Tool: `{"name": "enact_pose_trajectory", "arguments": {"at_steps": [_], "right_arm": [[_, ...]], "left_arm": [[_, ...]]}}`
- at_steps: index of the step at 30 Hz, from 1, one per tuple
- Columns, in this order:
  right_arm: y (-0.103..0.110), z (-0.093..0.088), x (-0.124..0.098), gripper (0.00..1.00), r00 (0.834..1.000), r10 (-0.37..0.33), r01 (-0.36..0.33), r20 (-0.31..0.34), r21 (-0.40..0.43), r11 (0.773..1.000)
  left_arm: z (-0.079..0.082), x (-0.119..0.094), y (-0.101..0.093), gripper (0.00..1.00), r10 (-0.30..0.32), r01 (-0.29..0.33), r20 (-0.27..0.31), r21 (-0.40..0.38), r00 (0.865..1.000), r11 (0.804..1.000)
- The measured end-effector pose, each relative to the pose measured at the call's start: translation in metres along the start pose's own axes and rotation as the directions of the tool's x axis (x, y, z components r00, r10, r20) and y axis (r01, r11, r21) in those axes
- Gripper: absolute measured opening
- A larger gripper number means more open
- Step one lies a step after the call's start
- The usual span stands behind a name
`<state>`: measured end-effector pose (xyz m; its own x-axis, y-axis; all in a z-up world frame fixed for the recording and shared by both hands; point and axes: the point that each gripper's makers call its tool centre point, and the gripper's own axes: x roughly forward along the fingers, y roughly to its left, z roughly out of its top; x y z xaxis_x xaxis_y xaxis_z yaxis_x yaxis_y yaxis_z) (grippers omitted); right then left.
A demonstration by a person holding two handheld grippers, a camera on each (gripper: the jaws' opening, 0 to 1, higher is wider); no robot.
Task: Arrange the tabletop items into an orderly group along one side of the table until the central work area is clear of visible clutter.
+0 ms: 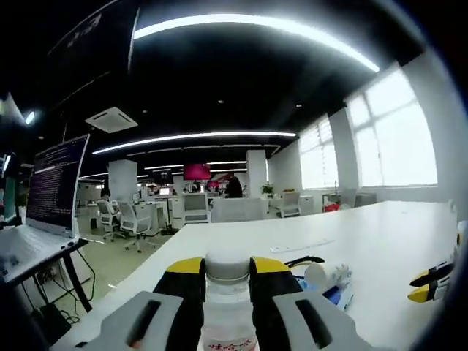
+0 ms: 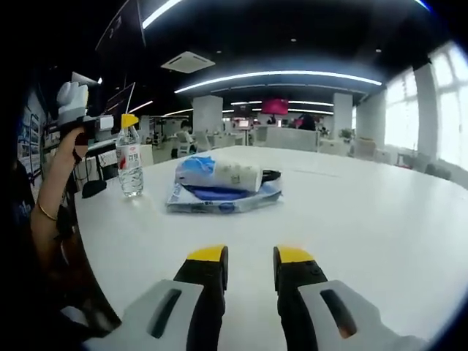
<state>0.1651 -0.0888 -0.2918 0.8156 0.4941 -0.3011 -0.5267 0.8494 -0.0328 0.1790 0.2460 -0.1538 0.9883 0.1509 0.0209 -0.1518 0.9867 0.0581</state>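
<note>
No word or number can be made out. The water bottle (image 1: 227, 307) carries red print on its white label at 6 o'clock in the left gripper view, too small to read. The laptop screen (image 1: 58, 183) at 9 o'clock shows lines of pale text, also unreadable.

water bottle (image 1: 228, 307) cut off below; its label unreadable.

Left view close on bottle (image 1: 228, 307); right view low across table (image 2: 351, 212); both share bottle.

Open-plan office: desks, swivel chairs (image 1: 133, 218)
</note>
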Motion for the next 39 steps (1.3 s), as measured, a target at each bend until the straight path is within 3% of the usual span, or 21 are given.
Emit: {"name": "enact_pose_trajectory", "arguments": {"at_steps": [8,17,22,39], "right_arm": [[-0.002,-0.002,0.011,0.20,0.999,-0.029,0.028,-0.025,-0.027,0.999],[0.001,0.000,0.020,0.27,1.000,0.000,-0.001,-0.025,-0.026,1.000],[0.006,0.004,0.020,0.28,0.999,0.034,-0.034,-0.008,-0.042,0.999],[0.001,0.002,0.022,0.28,0.999,0.041,-0.042,-0.020,-0.044,0.998]], "left_arm": [[-0.005,0.022,0.015,0.20,-0.061,0.060,-0.019,-0.044,0.998,0.997],[-0.010,0.047,0.019,0.20,-0.083,0.083,-0.046,0.004,0.996,0.997],[-0.015,0.059,0.027,0.20,-0.089,0.088,-0.058,-0.018,0.994,0.996],[-0.011,0.075,0.033,0.20,-0.132,0.130,-0.068,-0.035,0.989,0.991]]}}
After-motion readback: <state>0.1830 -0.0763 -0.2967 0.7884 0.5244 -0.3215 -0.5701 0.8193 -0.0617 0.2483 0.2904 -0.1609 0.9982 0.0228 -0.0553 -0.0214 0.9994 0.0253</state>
